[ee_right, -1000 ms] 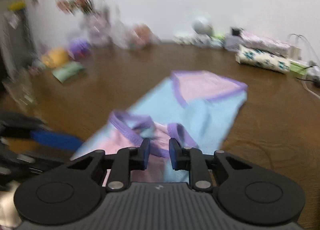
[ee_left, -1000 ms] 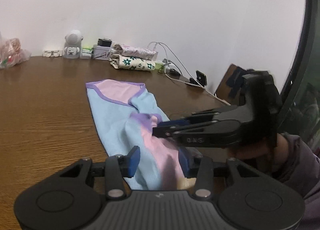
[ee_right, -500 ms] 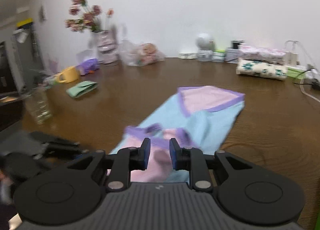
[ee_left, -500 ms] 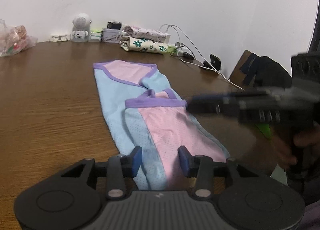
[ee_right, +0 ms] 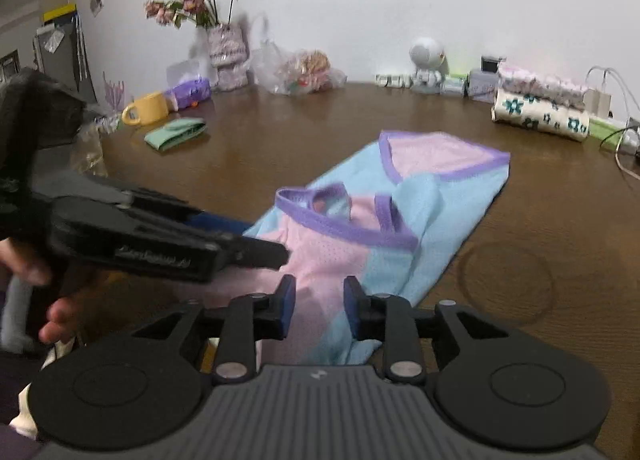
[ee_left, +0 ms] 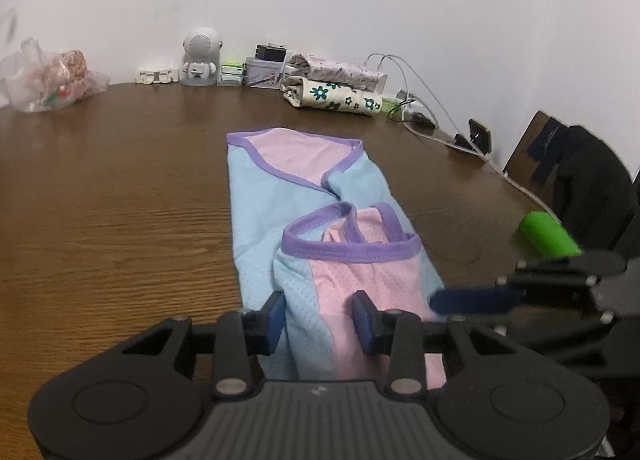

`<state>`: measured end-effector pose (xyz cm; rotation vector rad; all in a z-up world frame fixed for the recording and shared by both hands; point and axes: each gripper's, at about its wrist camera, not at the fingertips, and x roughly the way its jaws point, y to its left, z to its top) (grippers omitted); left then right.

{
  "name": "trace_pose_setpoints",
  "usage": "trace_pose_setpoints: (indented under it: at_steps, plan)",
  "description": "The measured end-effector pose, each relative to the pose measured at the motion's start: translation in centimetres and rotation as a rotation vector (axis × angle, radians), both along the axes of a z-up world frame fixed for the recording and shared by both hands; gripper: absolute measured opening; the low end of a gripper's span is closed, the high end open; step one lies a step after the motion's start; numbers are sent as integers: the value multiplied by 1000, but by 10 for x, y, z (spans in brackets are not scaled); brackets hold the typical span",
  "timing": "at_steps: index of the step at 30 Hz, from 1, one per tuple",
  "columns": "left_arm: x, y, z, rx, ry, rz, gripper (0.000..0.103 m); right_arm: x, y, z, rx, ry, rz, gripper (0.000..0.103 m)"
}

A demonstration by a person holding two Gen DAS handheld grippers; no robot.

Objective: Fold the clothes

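garment: a small sleeveless top [ee_left: 276, 195] in light blue and pink mesh with purple trim, lying on a brown wooden table [ee_left: 100, 219]. its near end is folded up over itself, so the purple-edged neck and arm openings sit on top, about mid-length.
garment, right wrist view: the same top [ee_right: 440, 195] runs from the near edge of the table away toward the wall.
left gripper: its tips [ee_left: 320, 318] straddle the near folded edge of the top. the jaws have just been closing a little, yet the blue pads still stand apart with cloth between them — whether they pinch it cannot be told.
right gripper: its tips [ee_right: 319, 308] sit over the near pink part of the top. the jaws have just been opening, and the pads stand clear of the cloth with a gap between them.
each seen by the other: the right gripper [ee_left: 480, 300] reaches in from the right in the left view; the left gripper [ee_right: 256, 250] reaches in from the left in the right view, with a hand [ee_right: 44, 288] on its handle.
far edge of table: folded floral cloths [ee_left: 332, 93], a small white robot figure [ee_left: 200, 55], a plastic bag [ee_left: 48, 79] — all well apart from the top.
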<state>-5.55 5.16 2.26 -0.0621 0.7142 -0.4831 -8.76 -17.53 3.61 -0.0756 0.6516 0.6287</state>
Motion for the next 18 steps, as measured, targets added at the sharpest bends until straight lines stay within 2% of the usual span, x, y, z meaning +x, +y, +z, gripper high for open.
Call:
trace_pose_setpoints:
  at_steps: [4,6,10,14,16,18]
  plan:
    - [-14,17,7,-33,-38,-38,42,-14,-9,3,-1,-6,14,47]
    - [-26,29,10,-44,-64,-87,44,-24,-15,7,5,-21,36,55]
    - [-49,43,7,-68,-89,-192,45,-41,-21,7,6,-30,93,55]
    - [-50,36,-5,-30,-55,-197,44,-40,-15,-2,-15,-14,107,51]
    - [-50,36,-8,-26,-53,-195,43,-37,-14,-6,-14,-13,101,47]
    - [-50,39,-11,-40,-56,-197,39,-37,-14,-8,-14,-19,99,32]
